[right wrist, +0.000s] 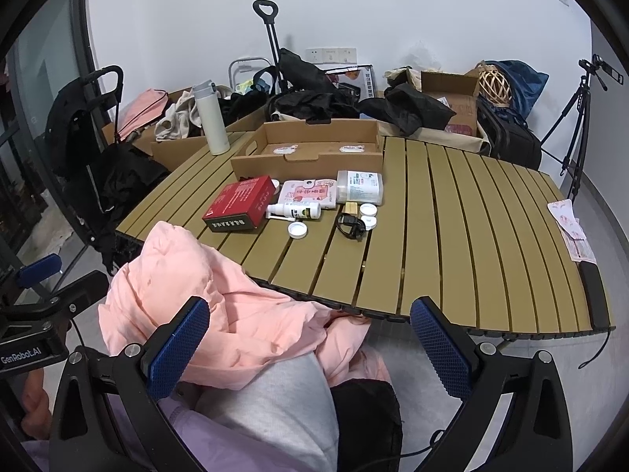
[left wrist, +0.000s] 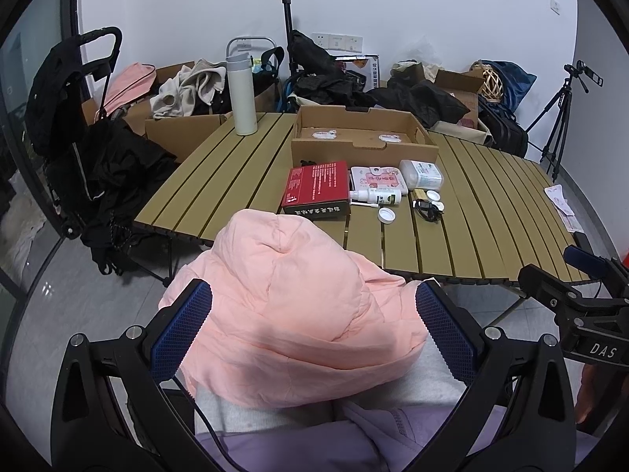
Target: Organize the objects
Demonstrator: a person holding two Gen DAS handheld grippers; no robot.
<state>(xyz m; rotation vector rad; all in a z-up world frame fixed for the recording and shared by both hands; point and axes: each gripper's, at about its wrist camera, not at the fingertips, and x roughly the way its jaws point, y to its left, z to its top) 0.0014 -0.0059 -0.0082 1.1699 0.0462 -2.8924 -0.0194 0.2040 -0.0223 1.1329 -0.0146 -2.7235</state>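
Note:
On the slatted olive table (left wrist: 491, 212) (right wrist: 452, 212) lie a red box (left wrist: 317, 188) (right wrist: 240, 204), a white spray bottle (left wrist: 375, 196) (right wrist: 294, 210), a pink pouch (left wrist: 379, 179) (right wrist: 310, 192), a clear tub (left wrist: 421, 174) (right wrist: 359, 186), white caps (left wrist: 386, 214) (right wrist: 297, 230) and a black cable (left wrist: 427, 209) (right wrist: 351, 227). An open cardboard tray (left wrist: 363, 135) (right wrist: 310, 149) stands behind them. My left gripper (left wrist: 314, 332) is open and empty, held low over a pink jacket (left wrist: 291, 306) (right wrist: 188, 283), in front of the table. My right gripper (right wrist: 310, 350) is open and empty, below the table's front edge.
A white thermos (left wrist: 241, 90) (right wrist: 210, 118) stands at the table's back left. Boxes, bags and black clothes pile along the wall. A tripod (left wrist: 558, 118) (right wrist: 570, 129) stands at right. A black phone (right wrist: 593, 295) and pink packets (right wrist: 570, 228) lie at the table's right edge.

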